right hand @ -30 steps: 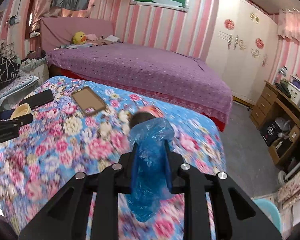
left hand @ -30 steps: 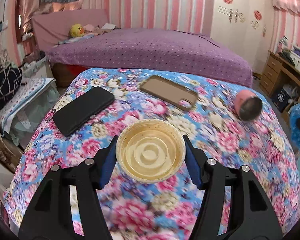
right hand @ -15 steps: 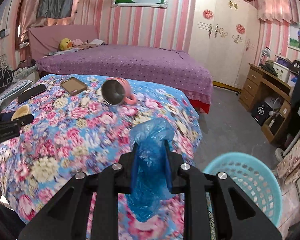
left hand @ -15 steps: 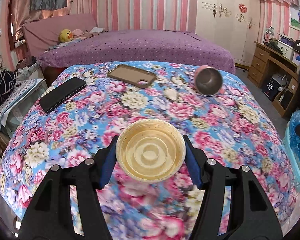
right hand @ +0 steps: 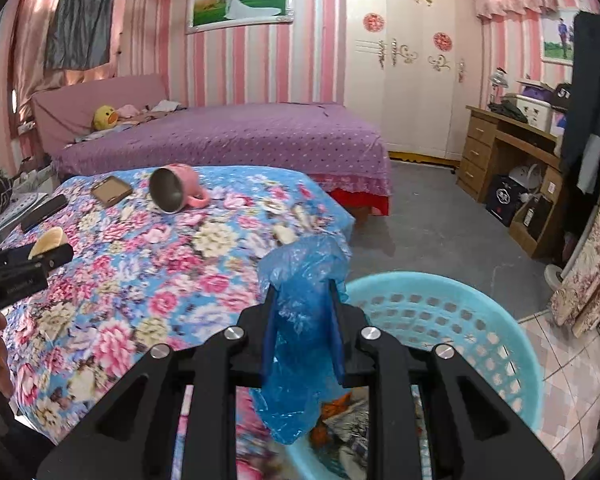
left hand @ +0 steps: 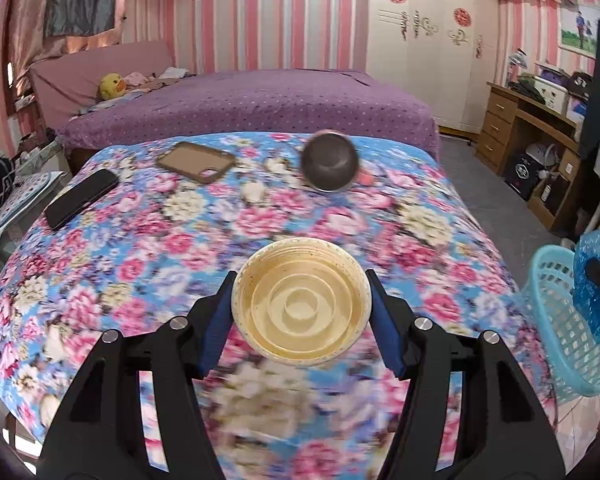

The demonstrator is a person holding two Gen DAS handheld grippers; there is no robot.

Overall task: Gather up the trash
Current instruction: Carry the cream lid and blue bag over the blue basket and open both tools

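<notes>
My left gripper is shut on a cream paper cup, its open mouth facing the camera, held above the floral tablecloth. It also shows at the left of the right wrist view. My right gripper is shut on a crumpled blue plastic bag, held at the near rim of the light blue basket, which has paper scraps inside. The bag and basket show at the right edge of the left wrist view.
On the table lie a black phone, a brown phone case and a tipped pink mug. A purple bed stands behind the table. A wooden desk stands at the right, with grey floor between.
Both grippers have pulled back from the table and swung right. The blue basket has come closer under my right gripper. Both still hold their items.
</notes>
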